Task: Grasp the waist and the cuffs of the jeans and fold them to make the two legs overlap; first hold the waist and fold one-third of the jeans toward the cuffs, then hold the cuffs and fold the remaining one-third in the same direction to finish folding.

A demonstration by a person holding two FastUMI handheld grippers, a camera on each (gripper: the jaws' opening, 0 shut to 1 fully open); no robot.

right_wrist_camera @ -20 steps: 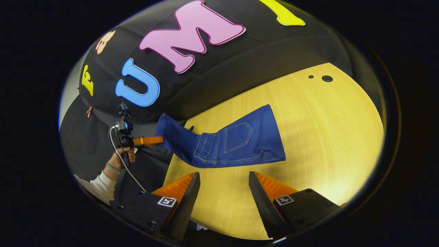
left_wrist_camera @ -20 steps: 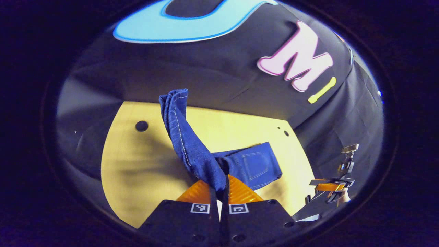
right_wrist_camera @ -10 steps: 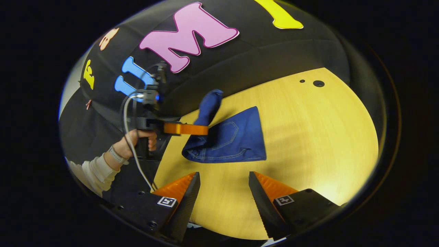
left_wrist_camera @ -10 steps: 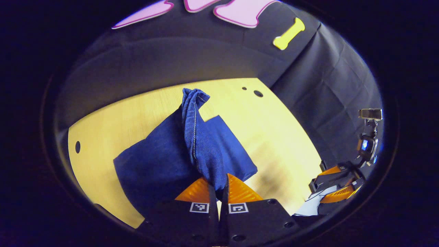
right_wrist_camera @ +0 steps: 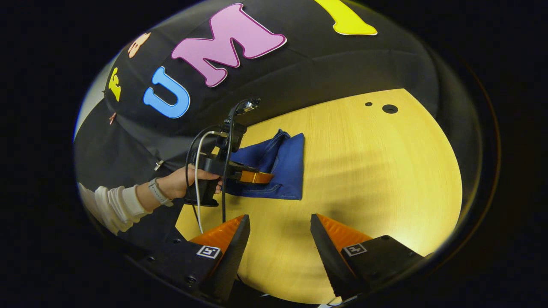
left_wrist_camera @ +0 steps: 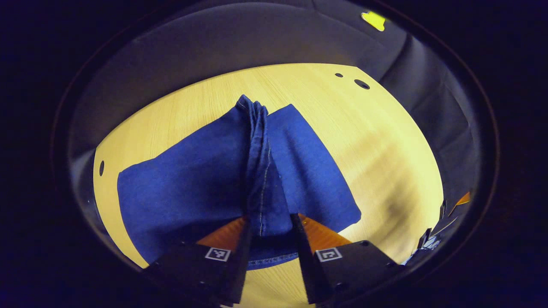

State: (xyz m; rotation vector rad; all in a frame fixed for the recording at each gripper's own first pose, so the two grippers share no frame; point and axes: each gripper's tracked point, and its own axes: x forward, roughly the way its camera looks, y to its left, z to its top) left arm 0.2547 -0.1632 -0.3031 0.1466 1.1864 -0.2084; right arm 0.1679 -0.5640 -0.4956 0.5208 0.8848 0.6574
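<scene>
folded blue denim jeans (left_wrist_camera: pixel 201 179) at 12 o'clock on yellow wooden desk (left_wrist_camera: pixel 376 141) | left tool (left_wrist_camera: pixel 269 235) parted around raised cuff ridge, contact unclear | right tool (right_wrist_camera: pixel 276 239) open over desk, well apart

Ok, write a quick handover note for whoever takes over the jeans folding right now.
Left gripper: fingers now parted, with the bunched cuff end of the jeans lying loose between them, apparently just let go.
Right gripper: open, holding nothing, above the bare table, apart from the jeans.
Jeans: a compact folded stack on the table, the cuff end laid over the top.
Done: legs overlapped and both thirds look folded over.
Left: draw the left gripper back clear of the cloth and flatten the raised ridge along the top if it needs it.
</scene>
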